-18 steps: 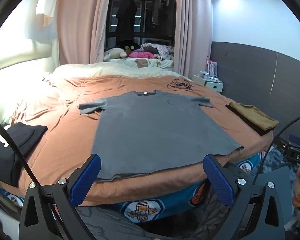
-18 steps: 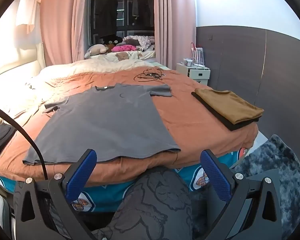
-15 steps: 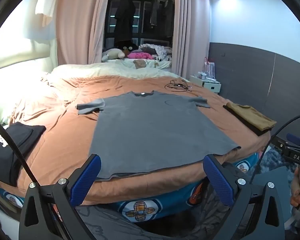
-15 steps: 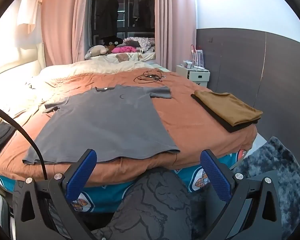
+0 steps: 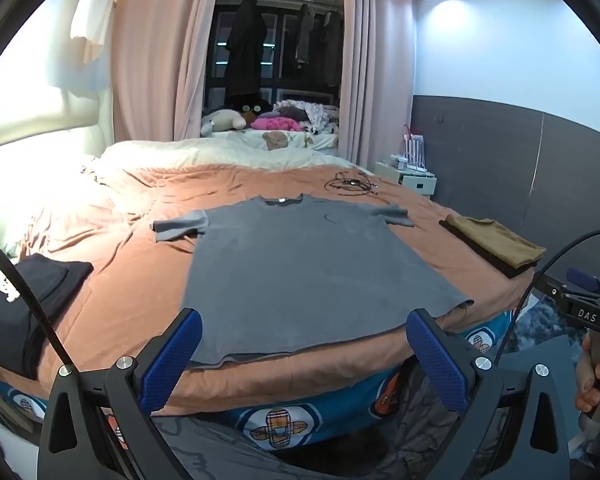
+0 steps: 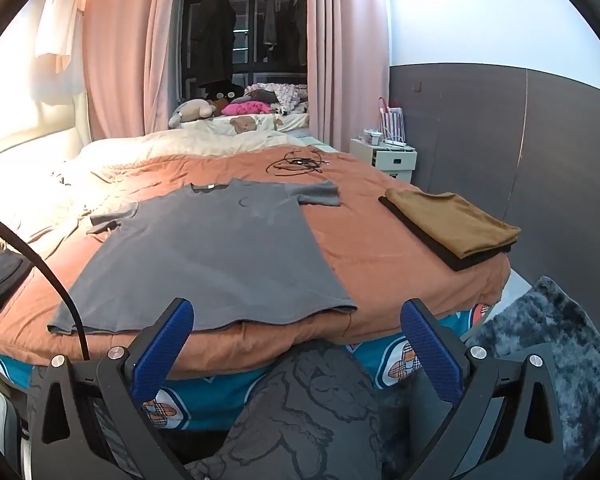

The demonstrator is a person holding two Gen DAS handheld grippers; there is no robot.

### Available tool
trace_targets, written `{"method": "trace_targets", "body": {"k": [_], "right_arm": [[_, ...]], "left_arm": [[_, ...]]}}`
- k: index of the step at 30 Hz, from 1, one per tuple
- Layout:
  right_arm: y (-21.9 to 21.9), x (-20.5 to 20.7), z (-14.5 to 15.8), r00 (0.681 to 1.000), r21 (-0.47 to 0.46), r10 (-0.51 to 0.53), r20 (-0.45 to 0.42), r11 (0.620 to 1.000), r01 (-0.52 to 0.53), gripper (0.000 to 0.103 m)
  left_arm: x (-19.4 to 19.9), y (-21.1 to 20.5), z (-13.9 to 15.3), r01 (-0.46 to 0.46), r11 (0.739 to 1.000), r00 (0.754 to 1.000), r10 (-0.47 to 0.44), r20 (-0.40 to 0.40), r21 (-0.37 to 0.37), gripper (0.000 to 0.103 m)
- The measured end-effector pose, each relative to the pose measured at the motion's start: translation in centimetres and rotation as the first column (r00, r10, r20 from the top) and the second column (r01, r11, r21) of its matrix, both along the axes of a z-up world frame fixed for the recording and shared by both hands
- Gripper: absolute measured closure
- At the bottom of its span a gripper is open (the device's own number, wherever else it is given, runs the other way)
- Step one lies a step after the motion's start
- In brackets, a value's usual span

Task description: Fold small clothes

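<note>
A grey T-shirt (image 5: 300,268) (image 6: 216,248) lies spread flat on the orange bedspread (image 5: 112,288), collar away from me, hem at the near edge of the bed. My left gripper (image 5: 300,356) hangs open in front of the hem, blue pads wide apart, nothing between them. My right gripper (image 6: 296,344) is open too, short of the shirt's near right corner and holding nothing. A person's hand (image 5: 592,376) on the right gripper's handle shows at the right edge of the left wrist view.
A folded brown garment on a black one (image 6: 452,228) sits at the bed's right edge. Black clothes (image 5: 24,304) lie at the left. A black cable tangle (image 6: 296,162) rests beyond the shirt. A white nightstand (image 6: 384,156) and a dark rug (image 6: 560,344) are on the right.
Both views have shifted slightly; the bed and shirt sit a little lower and nearer in frame. Both grippers stay open and empty.
</note>
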State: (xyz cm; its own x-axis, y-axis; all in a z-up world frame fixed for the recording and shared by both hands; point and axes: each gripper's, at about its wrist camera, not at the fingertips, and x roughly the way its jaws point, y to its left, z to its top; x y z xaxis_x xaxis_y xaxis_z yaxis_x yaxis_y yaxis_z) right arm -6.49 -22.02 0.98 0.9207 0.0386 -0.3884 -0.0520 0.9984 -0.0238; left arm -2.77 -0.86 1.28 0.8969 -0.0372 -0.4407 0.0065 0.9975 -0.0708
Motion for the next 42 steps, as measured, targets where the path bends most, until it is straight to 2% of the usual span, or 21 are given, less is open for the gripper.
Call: {"method": "trace_targets", "body": {"k": [42], "right_arm": [[0.6,-0.9,-0.3,0.999,-0.009,-0.021,0.041,1.000,0.022,0.000]], "left_arm": [[-1.4,0.1,0.8,0.004,1.000,0.999,-0.004,0.034,0.009,0.000]]}}
